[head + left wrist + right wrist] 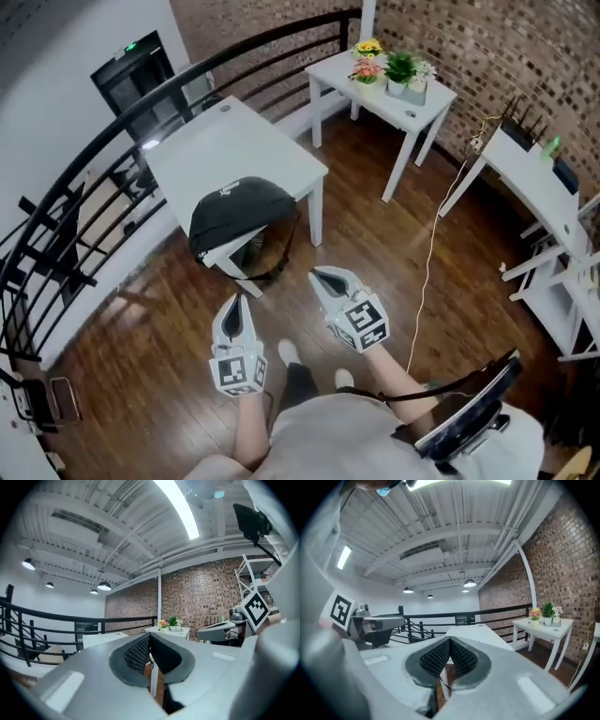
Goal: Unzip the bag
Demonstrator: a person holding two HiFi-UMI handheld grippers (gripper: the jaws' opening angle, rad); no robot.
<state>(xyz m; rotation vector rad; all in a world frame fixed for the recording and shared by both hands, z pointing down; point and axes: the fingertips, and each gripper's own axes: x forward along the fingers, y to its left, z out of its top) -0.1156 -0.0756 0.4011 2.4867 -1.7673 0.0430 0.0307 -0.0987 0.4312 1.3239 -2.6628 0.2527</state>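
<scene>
A black bag (241,212) lies on the near corner of a white table (234,145) in the head view, its strap hanging over the edge. My left gripper (236,302) is held low in front of the table, below the bag, with its jaws shut and nothing between them. Just to the right, my right gripper (320,275) is also shut and empty, apart from the bag. In the left gripper view the left gripper (149,637) shows its dark pads meeting. The right gripper (450,641) looks the same in the right gripper view. The bag's zip is not visible.
A second white table (412,112) with flower pots (389,70) stands at the back right. A black railing (112,141) curves round the left side. White shelving (553,216) stands at the right, and a cable (427,272) runs across the wooden floor.
</scene>
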